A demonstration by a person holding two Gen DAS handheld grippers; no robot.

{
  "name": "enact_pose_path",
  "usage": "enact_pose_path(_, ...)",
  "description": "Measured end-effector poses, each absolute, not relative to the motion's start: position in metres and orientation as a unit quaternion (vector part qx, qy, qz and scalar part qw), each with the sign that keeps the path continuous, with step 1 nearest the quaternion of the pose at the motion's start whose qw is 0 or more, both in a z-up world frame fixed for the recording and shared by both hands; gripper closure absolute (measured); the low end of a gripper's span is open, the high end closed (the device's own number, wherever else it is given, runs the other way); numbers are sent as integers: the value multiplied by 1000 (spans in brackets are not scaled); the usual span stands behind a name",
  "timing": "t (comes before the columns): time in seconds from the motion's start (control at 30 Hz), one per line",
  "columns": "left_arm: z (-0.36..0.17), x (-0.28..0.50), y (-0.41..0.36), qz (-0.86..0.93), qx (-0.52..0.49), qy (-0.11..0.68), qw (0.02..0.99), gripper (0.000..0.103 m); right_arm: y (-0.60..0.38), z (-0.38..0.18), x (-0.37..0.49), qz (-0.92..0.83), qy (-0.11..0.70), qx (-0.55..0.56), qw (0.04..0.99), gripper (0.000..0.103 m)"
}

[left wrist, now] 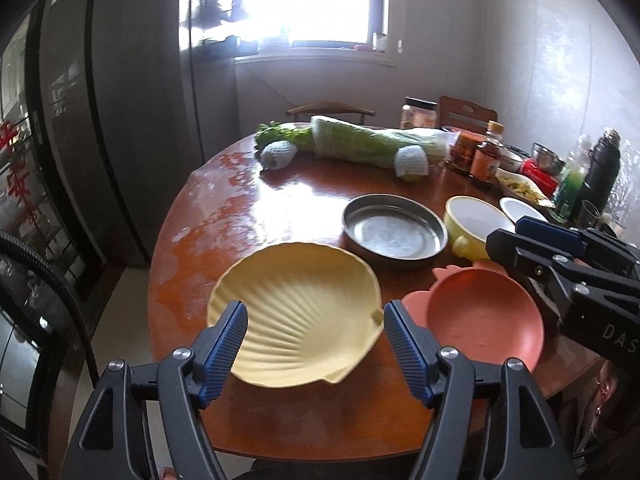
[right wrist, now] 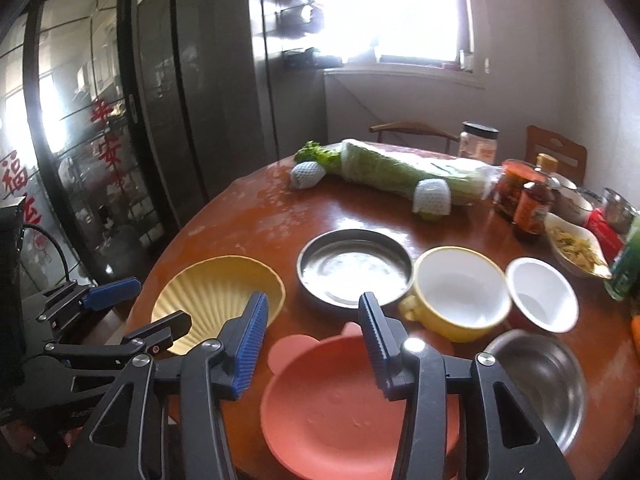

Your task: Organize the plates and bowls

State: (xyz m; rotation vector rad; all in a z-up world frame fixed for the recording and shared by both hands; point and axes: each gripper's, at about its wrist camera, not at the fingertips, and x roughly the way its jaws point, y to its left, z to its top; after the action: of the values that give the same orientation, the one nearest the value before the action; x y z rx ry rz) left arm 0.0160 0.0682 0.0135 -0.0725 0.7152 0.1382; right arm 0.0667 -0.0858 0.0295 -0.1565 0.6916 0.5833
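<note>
A yellow shell-shaped plate (left wrist: 296,312) (right wrist: 212,296) lies at the table's near left. My left gripper (left wrist: 316,320) is open, its jaws wide over the plate's near part. A pink bear-eared plate (left wrist: 484,320) (right wrist: 328,396) lies to its right. My right gripper (right wrist: 314,312) is open above the pink plate's far edge; it also shows in the left wrist view (left wrist: 520,236). Behind stand a round metal plate (left wrist: 394,230) (right wrist: 354,266), a yellow handled bowl (left wrist: 474,222) (right wrist: 460,292) and a small white bowl (right wrist: 540,292). A steel bowl (right wrist: 540,376) sits near right.
A wrapped cabbage (left wrist: 372,140) and two net-wrapped fruits (left wrist: 278,154) lie at the far side of the round wooden table (left wrist: 240,208). Sauce bottles and jars (left wrist: 484,156), a food dish (right wrist: 576,248) and a dark flask (left wrist: 600,168) crowd the right. A fridge (right wrist: 192,100) stands left.
</note>
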Motion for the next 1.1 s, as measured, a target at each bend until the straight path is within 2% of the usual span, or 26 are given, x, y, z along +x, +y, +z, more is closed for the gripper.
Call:
enact_pose_path(0.47, 1, 22, 21, 17, -20, 379, 925, 33, -138, 34, 34, 247, 331, -62, 908, 52)
enact_pose_path(1.1, -32, 34, -2, -2, -40, 430, 902, 33, -184, -20, 19, 212, 392, -44, 894, 52)
